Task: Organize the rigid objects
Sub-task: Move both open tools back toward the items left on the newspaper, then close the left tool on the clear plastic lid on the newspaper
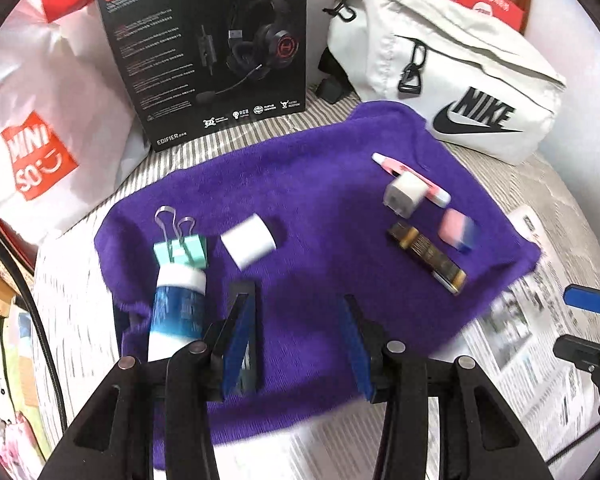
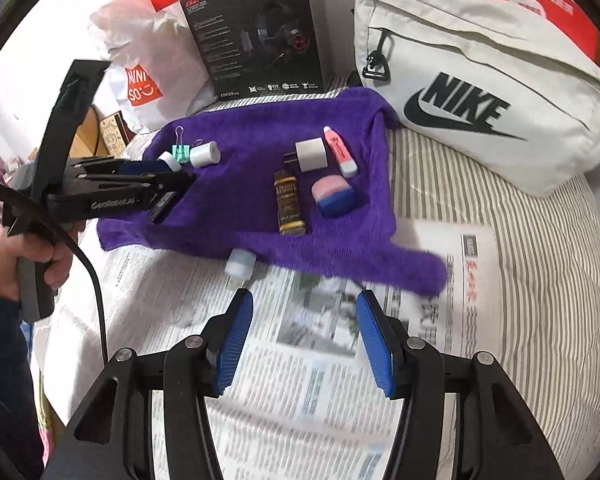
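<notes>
purple cloth [image 1: 320,200] held small items; my left gripper [image 1: 296,340] and right gripper [image 2: 306,340] both gaped, holding nothing

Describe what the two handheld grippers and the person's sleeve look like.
Both grippers, left and right, have black linkage frames with silver pivot pins and ribbed blue pads on the fingers. The left body bears white lettering, a grey handle and a black cable. The sleeve is dark blue.
</notes>
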Available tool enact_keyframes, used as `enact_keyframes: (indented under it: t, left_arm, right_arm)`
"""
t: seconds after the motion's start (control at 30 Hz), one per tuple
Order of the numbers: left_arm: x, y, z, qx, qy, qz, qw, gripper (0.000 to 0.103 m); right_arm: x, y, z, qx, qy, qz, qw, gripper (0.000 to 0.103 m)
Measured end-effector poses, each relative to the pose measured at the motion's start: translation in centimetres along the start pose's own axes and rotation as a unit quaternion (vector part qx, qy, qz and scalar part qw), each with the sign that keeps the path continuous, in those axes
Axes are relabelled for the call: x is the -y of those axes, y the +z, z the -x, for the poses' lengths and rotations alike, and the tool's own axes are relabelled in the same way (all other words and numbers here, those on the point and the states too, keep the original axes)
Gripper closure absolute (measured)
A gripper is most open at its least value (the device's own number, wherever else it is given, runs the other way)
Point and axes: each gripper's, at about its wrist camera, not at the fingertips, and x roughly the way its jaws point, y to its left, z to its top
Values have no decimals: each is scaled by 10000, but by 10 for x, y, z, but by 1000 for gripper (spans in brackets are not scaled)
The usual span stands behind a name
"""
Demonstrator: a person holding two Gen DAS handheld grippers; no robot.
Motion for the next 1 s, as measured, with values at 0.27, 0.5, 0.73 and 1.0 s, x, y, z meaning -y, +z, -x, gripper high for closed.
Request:
enact_keyframes:
  t: [0.27,0.5,0.73,1.0]
  left_arm:
    - [16,-50,34,165,-270,57,9995,60]
    - [44,-85,39,130,-445,-17,9989,60]
    - [66,-102,32,70,-584,-76,9982,60]
    - [76,-107,19,105,-226,-191,9995,61]
  right_arm:
    - [-4,-28,24,161,123,-278,9994,49]
    - [4,-47,37,254,-312,-278,9988,49]
    - [13,-68,34,218,-328,-515,9979,49]
    - [17,-82,29,173,-211,-637,9976,49]
